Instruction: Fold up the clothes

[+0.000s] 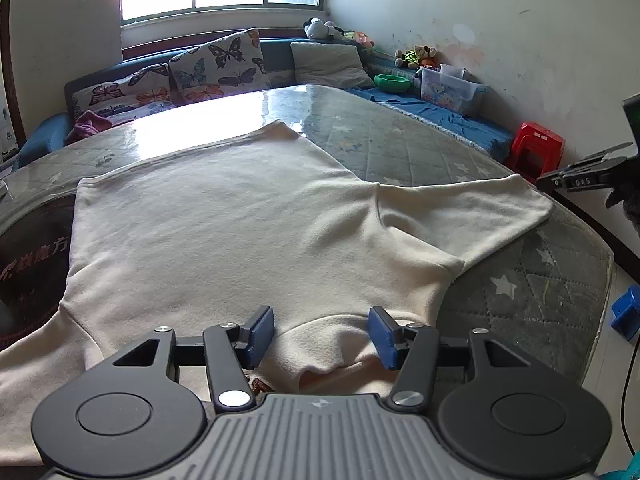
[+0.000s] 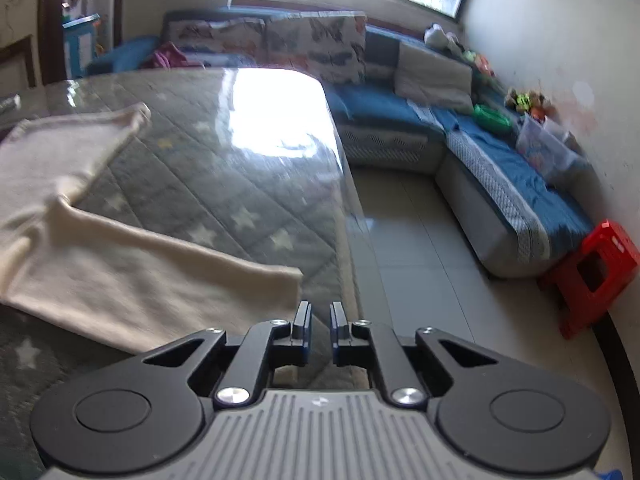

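A cream shirt (image 1: 240, 220) lies spread flat on the table (image 1: 532, 280), collar end nearest me. My left gripper (image 1: 322, 320) hovers open at the collar, blue pads (image 1: 260, 332) on either side of a raised fold of the neckline without pressing it. One sleeve (image 1: 480, 208) stretches right toward the table edge. In the right wrist view that sleeve (image 2: 140, 276) ends just left of my right gripper (image 2: 320, 312), whose jaws stand almost together with nothing between them, over the table's (image 2: 240, 184) right edge. The right gripper (image 1: 560, 182) also shows at the far right of the left wrist view.
The table has a grey star-patterned quilt under glossy glass. A blue corner sofa (image 2: 500, 184) with butterfly cushions (image 1: 216, 64) wraps the back and right. A red stool (image 2: 596, 272), a green bowl (image 1: 392, 82) and a plastic box (image 1: 448, 88) stand by the wall. Tiled floor (image 2: 408, 248) lies right of the table.
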A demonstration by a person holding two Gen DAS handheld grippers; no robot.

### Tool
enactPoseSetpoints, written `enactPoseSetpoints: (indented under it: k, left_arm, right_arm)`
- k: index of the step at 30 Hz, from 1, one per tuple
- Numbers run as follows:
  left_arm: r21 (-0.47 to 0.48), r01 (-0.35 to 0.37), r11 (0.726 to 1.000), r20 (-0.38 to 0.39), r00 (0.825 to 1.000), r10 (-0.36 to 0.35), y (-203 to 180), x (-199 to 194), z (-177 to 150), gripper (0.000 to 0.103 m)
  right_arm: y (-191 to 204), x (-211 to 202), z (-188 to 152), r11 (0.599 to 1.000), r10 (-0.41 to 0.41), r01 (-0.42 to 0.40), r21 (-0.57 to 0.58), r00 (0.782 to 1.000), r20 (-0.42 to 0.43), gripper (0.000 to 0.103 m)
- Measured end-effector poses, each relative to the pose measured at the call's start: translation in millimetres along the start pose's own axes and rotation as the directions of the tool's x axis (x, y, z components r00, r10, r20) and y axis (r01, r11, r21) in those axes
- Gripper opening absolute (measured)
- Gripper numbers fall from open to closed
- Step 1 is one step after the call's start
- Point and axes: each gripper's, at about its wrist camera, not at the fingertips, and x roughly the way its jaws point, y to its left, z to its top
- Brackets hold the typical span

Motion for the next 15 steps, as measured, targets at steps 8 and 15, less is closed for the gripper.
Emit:
enactPoseSetpoints:
  k: [8,15]
  left_arm:
    - [0.002,-0.002,1.000,0.003,1.000,0.002,-0.5,-0.2,-0.9,0.057]
    - [0.006,0.002,1.000,0.012,1.000,-0.002,-0.6,-0.4,-3.2,0.058]
  right_arm:
    - [23.8,11.9,-1.7,0.990,0.139,-0.140,-0.024,0.989,-0.043,0.011]
    - [9.3,23.4,-1.6,0.997,0.076,-0.076,0.016,0.997,-0.034,0.011]
